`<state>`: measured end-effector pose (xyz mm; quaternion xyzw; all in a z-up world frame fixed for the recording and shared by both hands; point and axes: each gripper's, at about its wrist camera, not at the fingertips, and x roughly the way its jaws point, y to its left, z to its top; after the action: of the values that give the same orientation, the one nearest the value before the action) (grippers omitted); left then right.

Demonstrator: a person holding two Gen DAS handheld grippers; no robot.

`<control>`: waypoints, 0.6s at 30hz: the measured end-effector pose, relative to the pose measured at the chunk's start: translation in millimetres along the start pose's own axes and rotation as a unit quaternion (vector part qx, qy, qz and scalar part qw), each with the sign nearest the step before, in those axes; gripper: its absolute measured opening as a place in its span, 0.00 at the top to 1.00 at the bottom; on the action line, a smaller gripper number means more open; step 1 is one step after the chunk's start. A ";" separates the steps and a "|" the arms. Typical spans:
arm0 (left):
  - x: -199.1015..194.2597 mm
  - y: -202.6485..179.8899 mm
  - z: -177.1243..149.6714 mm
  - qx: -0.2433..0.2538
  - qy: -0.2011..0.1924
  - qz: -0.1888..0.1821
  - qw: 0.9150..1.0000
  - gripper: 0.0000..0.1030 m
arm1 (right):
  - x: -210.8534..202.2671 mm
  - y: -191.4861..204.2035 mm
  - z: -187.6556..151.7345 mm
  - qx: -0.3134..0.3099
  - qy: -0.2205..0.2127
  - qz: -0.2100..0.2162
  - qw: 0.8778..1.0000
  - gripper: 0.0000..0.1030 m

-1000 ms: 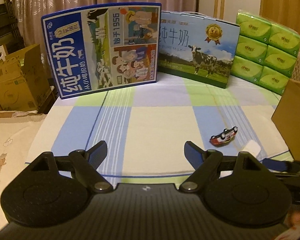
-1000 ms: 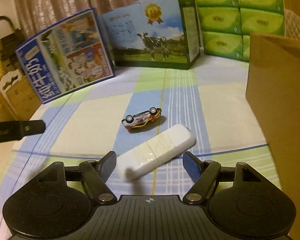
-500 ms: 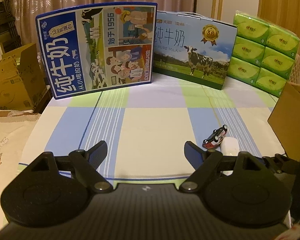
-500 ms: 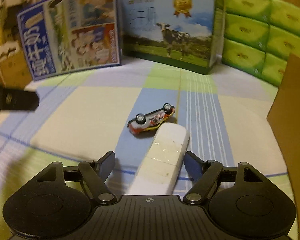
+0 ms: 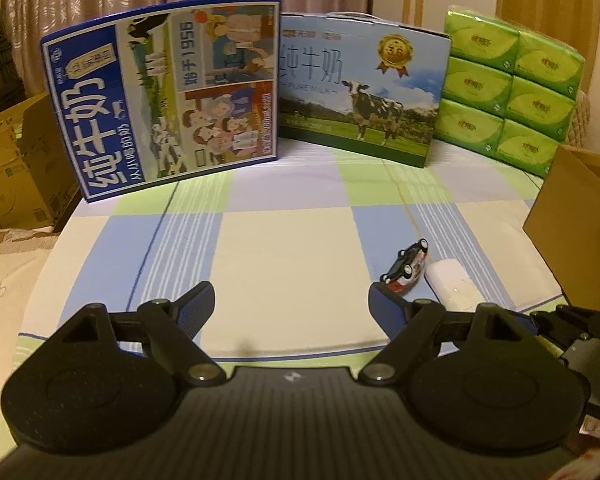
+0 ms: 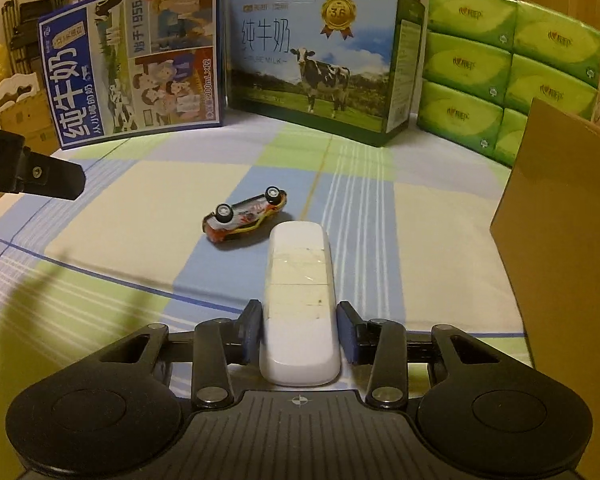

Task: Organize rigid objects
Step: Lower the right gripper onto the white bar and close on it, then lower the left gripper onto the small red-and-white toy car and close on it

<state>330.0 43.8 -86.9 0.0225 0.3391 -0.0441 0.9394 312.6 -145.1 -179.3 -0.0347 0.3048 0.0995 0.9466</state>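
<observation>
Closing in since half a second ago, our right tool now has its blue pads at both sides of the white oblong device, pinching its near end; before, the fingers were spread wide with the device lying loose and slanted between them. The device now points straight away from us on the checked cloth of the tabletop, its far end just beside the overturned toy car, which lies wheels-up where it was. From the left wrist view the same car and device sit close together to the right, near the brown cardboard box. Our left tool hovers with its fingers spread apart and nothing between them, much as before. Two milk cartons, one blue and one with a cow, and stacked green tissue packs stand along the back.
</observation>
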 end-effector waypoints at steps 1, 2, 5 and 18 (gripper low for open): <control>1.4 -2.3 -0.4 0.004 0.001 -0.003 1.000 0.21 | 0.2 0.3 0.2 0.000 0.001 0.000 1.000 0.64; 3.0 -4.6 -0.8 0.008 0.002 -0.006 1.000 0.21 | 0.3 0.6 0.5 -0.003 0.002 0.000 1.000 0.64; 6.9 -10.9 -2.8 0.020 0.004 -0.012 1.000 0.21 | 2.3 -0.9 2.3 0.000 0.005 0.004 1.000 0.63; 22.7 -34.8 -8.5 0.059 0.004 -0.039 0.997 0.25 | -10.4 -12.8 6.3 0.001 0.001 0.016 1.000 0.64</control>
<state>338.6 8.3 -108.4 0.0648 0.3401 -0.1010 0.9327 310.6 -158.5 -168.0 -0.0294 0.3067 0.1140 0.9445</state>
